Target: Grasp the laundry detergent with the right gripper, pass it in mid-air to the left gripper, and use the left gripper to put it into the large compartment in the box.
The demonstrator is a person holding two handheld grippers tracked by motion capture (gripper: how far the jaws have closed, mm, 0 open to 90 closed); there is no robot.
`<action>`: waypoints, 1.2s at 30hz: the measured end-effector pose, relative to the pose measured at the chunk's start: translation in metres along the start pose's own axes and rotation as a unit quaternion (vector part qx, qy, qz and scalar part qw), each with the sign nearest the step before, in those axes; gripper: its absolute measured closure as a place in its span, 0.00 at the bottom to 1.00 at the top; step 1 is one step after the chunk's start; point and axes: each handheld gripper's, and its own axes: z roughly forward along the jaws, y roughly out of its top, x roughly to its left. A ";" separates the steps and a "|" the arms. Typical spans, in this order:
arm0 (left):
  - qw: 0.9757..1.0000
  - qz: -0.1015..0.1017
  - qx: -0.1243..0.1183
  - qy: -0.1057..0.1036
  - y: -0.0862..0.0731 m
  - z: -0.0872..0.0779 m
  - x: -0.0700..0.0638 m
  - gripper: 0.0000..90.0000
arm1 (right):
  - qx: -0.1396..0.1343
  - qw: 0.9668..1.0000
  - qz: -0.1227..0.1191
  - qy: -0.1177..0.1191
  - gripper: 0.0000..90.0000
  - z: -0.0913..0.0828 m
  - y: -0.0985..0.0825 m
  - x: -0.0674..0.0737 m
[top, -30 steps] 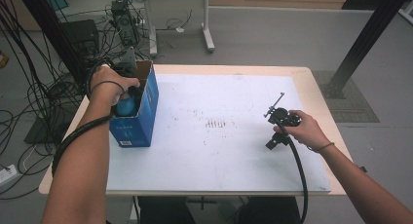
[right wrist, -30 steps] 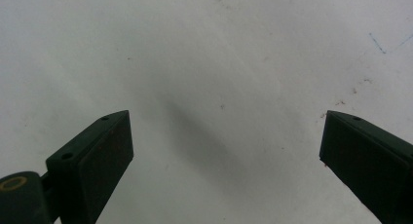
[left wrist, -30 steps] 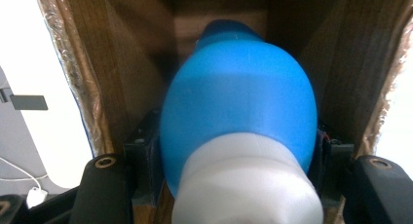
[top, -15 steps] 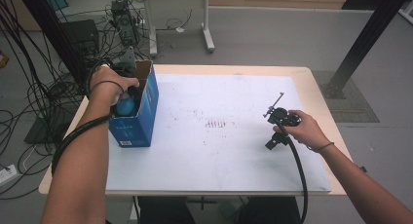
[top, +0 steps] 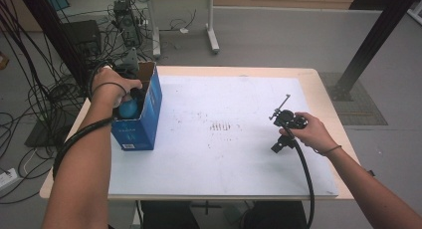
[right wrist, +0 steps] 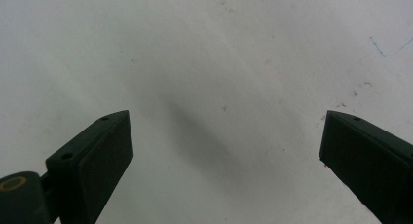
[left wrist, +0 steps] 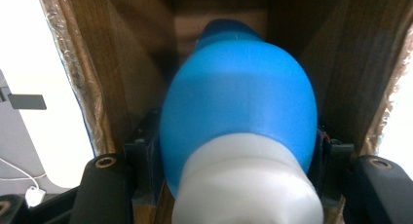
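A light wooden bench (top: 326, 102) carries a white sheet (top: 234, 139), smudged with dark marks near its middle. A blue cardboard box (top: 144, 122) stands open-topped on the sheet's left edge.

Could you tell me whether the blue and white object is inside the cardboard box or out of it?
Inside. The blue and white object sits between the cardboard box walls, clamped by the left hand-held gripper.

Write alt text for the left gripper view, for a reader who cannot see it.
The left gripper is shut on a blue and white object, rounded like a bulb, held inside an open cardboard box. The gripper's black fingers press on the object's sides, and the box's brown inner walls rise on both sides.
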 end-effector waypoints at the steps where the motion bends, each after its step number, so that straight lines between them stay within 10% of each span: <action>1: 1.000 0.000 0.000 0.000 0.000 0.000 0.000 0.42 | 0.001 1.000 0.001 0.000 0.06 0.000 0.000 0.000; 36: 1.000 0.001 -0.002 -0.011 0.001 0.001 0.002 0.41 | 0.002 1.000 0.000 0.000 0.06 0.001 0.000 -0.002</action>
